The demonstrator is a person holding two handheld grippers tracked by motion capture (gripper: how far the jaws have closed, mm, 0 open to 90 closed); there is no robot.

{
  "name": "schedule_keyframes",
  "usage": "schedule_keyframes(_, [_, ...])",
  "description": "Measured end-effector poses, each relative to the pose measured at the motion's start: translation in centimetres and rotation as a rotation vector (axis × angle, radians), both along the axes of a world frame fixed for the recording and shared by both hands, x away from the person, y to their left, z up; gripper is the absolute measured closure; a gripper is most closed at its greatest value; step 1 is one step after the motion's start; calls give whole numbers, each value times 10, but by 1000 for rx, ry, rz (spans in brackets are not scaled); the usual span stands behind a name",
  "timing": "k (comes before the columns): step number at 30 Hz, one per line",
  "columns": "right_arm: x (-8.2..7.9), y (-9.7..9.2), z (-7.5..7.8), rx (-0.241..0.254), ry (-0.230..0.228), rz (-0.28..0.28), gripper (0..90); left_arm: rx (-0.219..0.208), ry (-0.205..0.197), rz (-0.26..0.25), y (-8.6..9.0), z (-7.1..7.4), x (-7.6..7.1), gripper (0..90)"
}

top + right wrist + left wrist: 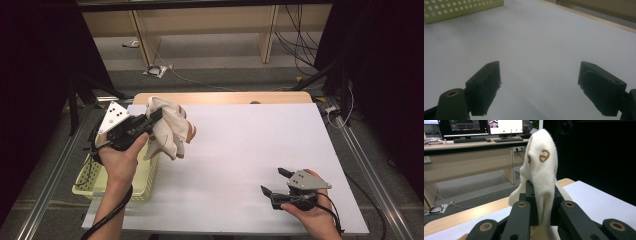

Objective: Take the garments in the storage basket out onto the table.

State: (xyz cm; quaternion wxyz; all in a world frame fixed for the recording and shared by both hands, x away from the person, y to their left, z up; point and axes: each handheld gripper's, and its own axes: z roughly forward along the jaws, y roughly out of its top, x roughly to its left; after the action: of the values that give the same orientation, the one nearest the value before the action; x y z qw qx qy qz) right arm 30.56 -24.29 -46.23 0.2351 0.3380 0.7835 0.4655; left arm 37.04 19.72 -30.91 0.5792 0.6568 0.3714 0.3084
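Near the front right corner of the white table [240, 165], the right gripper [276, 181] rests with jaws spread apart and nothing between them. Farther back, above the left edge beside the yellow basket [142, 187], the left gripper [155, 118] is clamped on a white cloth [167, 127], which hangs lifted off the surface.

**Cream cloth with tan prints, bunched up and off the table**

So the cloth [167, 127] is a soft cream-white piece with little tan ring-shaped marks on it. It's pinched in the left gripper [154, 119] and hangs in loose, crumpled folds above the table's [240, 165] far left corner. From the left gripper view it rises in a rounded peak, then drapes down both sides.
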Motion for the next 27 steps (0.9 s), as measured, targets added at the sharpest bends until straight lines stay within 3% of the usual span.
schedule_keyframes(27, [0, 0, 0, -3, -2, 2, 191, 4, 5, -49, -16, -3, -1, 834])
